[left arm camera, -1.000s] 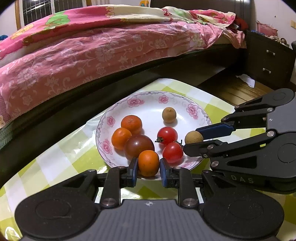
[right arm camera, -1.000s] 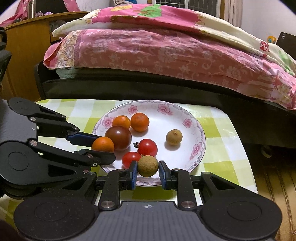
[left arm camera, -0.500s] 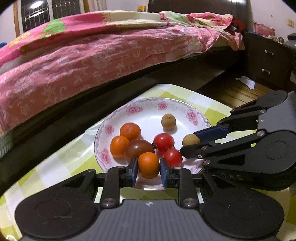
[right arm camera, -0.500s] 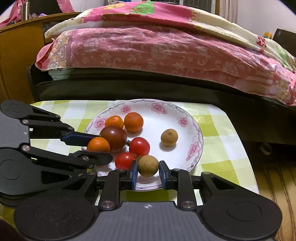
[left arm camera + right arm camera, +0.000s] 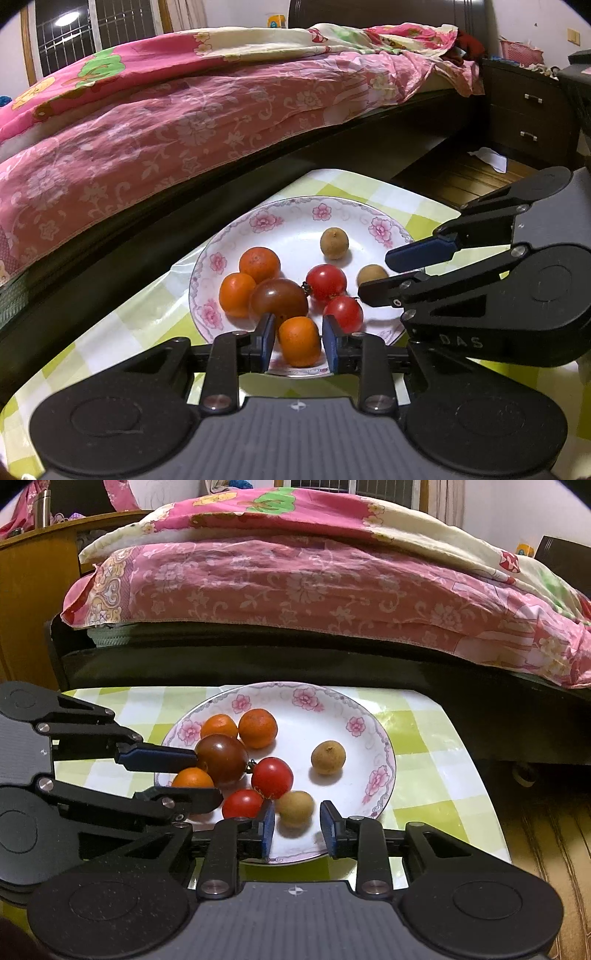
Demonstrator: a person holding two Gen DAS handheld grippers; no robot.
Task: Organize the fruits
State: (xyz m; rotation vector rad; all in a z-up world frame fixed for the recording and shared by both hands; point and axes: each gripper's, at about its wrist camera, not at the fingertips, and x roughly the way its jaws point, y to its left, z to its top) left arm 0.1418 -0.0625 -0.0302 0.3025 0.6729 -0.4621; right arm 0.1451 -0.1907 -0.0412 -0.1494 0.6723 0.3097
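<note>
Both grippers sit at the near rim of the plate (image 5: 380, 229), which lies on a checked cloth (image 5: 122, 325) beside the bed (image 5: 184, 122). The left gripper (image 5: 298, 341) is released: its pads stand a little clear on either side of a small orange (image 5: 299, 339) resting on the near part of the plate. The right gripper (image 5: 295, 821) is likewise spread, with a longan (image 5: 294, 806) lying between its fingers and gaps showing on both sides. Seven other pieces share the plate: two more oranges, a dark tomato (image 5: 221, 758), two red tomatoes (image 5: 272, 777) and a second longan (image 5: 328, 757) off to the right. The main risk, as I judge it, is rolling. Round fruit freed on a sloping rim could drift toward the centre, or over the near edge onto the cloth, if a finger brushes it while pulling back. The left gripper's far finger lies right against the dark tomato, so a sideways move might shove the whole cluster. The two grippers are also close together, and crossing paths could knock them into each other.
</note>
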